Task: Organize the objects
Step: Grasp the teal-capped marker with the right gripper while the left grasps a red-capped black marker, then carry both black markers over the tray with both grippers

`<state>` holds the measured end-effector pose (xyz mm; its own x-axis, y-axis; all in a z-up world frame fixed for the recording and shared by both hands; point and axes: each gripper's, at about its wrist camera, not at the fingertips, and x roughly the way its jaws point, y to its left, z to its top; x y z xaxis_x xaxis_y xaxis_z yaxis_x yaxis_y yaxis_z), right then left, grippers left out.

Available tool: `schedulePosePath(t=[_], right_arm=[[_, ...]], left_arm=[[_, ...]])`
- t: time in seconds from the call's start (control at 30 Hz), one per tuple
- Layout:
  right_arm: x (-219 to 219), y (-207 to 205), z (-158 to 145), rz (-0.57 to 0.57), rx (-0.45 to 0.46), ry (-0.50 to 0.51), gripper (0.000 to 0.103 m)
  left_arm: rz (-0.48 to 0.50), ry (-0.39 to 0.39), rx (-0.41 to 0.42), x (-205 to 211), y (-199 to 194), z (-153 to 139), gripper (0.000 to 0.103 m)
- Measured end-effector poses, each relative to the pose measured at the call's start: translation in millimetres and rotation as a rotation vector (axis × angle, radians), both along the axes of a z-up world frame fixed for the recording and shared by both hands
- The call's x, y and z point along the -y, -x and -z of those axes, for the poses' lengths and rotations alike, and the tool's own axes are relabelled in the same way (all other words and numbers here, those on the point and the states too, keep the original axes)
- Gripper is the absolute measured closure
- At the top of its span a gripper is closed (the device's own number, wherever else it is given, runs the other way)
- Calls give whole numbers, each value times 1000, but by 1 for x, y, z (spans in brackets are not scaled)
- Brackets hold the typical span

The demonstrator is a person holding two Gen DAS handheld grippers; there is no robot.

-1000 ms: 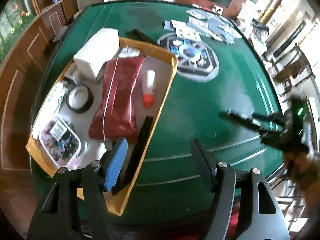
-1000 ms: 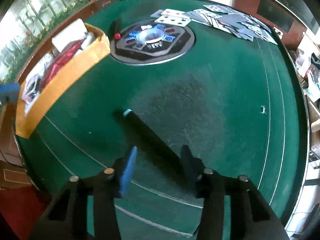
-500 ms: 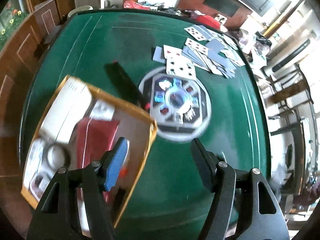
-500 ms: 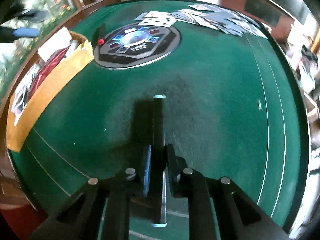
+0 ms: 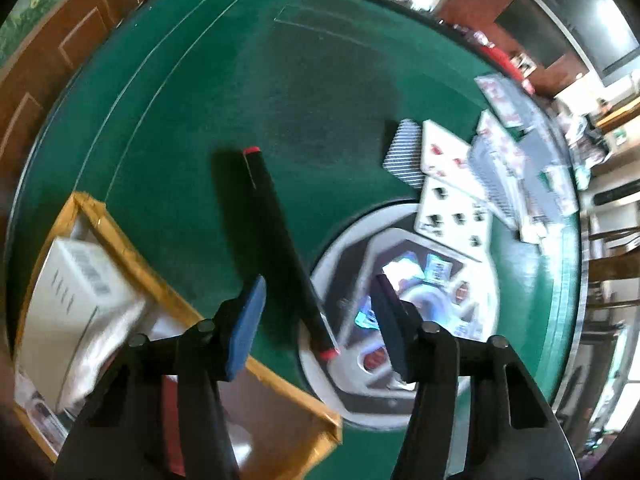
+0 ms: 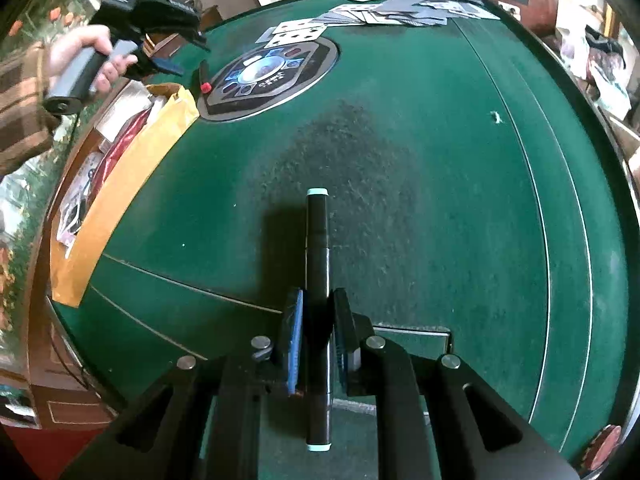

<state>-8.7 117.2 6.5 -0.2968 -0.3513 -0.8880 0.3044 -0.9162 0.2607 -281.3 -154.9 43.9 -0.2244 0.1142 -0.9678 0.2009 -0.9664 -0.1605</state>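
Observation:
A black marker with red ends [image 5: 280, 240] lies on the green felt beside the box. My left gripper [image 5: 320, 320] hangs over its near end. The jaws are closing with that end between them, and the pads stand clear of it. The right wrist view shows a hand [image 6: 88, 52] holding that gripper above the same red-tipped marker [image 6: 205, 80]. My right gripper [image 6: 316, 332] is shut on a black marker with pale teal ends [image 6: 317, 248], gripped near its middle just above the felt.
A yellow-rimmed box [image 5: 132, 256], whose wall [image 6: 132, 172] also shows at the right wrist view's left, holds a white carton [image 5: 76, 284] and a red pouch. A round centre console [image 5: 420, 280] sits right of the left gripper. Playing cards [image 5: 452, 160] are spread beyond it.
My left gripper has swung from above the box over to the red-ended marker, and its jaws have narrowed. My right gripper has shut on the teal-ended marker.

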Motion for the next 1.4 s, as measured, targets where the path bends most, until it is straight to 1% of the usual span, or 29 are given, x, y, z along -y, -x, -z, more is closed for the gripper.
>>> schedulePosePath(t=[0.03,0.13,0.17,0.27,0.3,0.33,0.4,0.43,0.5,0.53,0.6,0.67,0.8,0.83,0.9,0.93,0.97,1.1,1.17,1.27,1.33,1.4], right_arm=[[1,1,0,0,1,-3,90],[3,-1,0,-7,-5,-18,90],[4,-1,0,-9,-6,-21,90],[4,0,0,-10,-1,-21,90],[3,-1,0,-10,0,-22,90],[3,0,-1,-10,0,-26,90],[3,-1,-1,-13,-3,-37,90],[3,-1,-1,-15,-4,-46,90],[1,0,-2,-6,-6,-79,90],[-3,1,-3,7,-9,-92,90],[-15,6,-5,47,0,-83,90],[-30,12,-7,96,13,-85,90],[-58,14,-12,176,18,-57,90],[-64,14,-14,190,18,-48,90],[-72,11,-20,215,7,-34,90],[-75,9,-22,223,3,-23,90],[-78,6,-24,231,0,-8,90],[-79,2,-24,238,9,45,90],[-78,2,-22,236,27,84,90],[-72,6,-20,220,43,120,90],[-65,10,-21,199,49,129,90],[-53,14,-23,164,47,126,90]], left_arm=[[-9,9,13,2,3,5,55],[-47,2,41,11,6,16,55],[-47,15,47,13,7,20,57],[-16,65,46,11,9,21,73],[5,85,47,9,9,21,80],[31,99,49,6,10,21,89],[80,107,46,-1,8,20,89],[111,129,35,-8,4,18,89],[159,103,36,-21,-2,19,89],[198,124,24,-34,-8,16,89],[253,52,36,-56,-16,16,90],[314,49,15,-81,-26,9,89],[413,-21,-2,-120,-56,-4,90],[424,-44,-6,-123,-64,-6,90],[439,-122,3,-123,-91,-9,90],[446,-144,10,-122,-96,-9,90],[454,-170,18,-125,-112,-8,90],[461,-247,62,-113,-170,0,90],[464,-261,76,-112,-197,4,90],[481,-233,64,-105,-233,4,90],[473,-243,74,-95,-253,4,90],[473,-235,79,-87,-267,4,89]])
